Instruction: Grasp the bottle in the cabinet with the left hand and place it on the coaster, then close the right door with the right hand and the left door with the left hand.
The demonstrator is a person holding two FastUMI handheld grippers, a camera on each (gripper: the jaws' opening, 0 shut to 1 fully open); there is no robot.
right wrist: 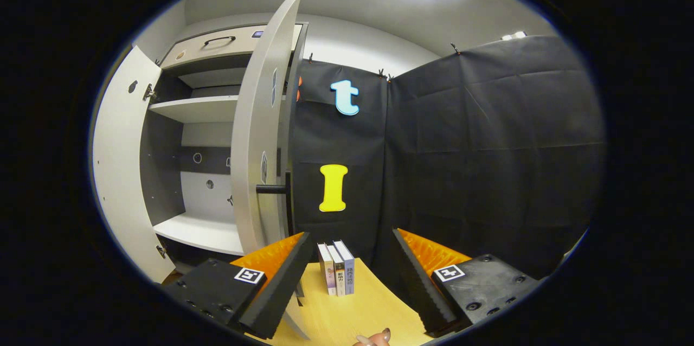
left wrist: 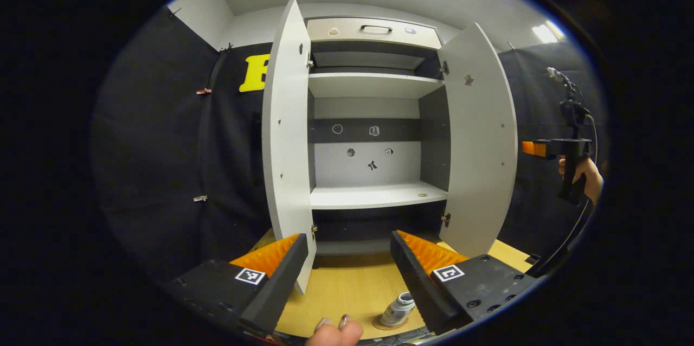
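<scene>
Cabinet [left wrist: 374,118] doors stand wide: the left door [left wrist: 286,134] and right door [left wrist: 480,140] flank bare shelves, and in the right gripper view three books [right wrist: 337,269] stand upright on the desk [right wrist: 347,313] beside the right door's handle edge. Bottle [left wrist: 398,309], pale with a white cap, lies tilted on the round coaster [left wrist: 386,324] on the desk, between the left tongs [left wrist: 349,275]. Both the left tongs and the right tongs [right wrist: 349,275] are spread wide and hold nothing.
</scene>
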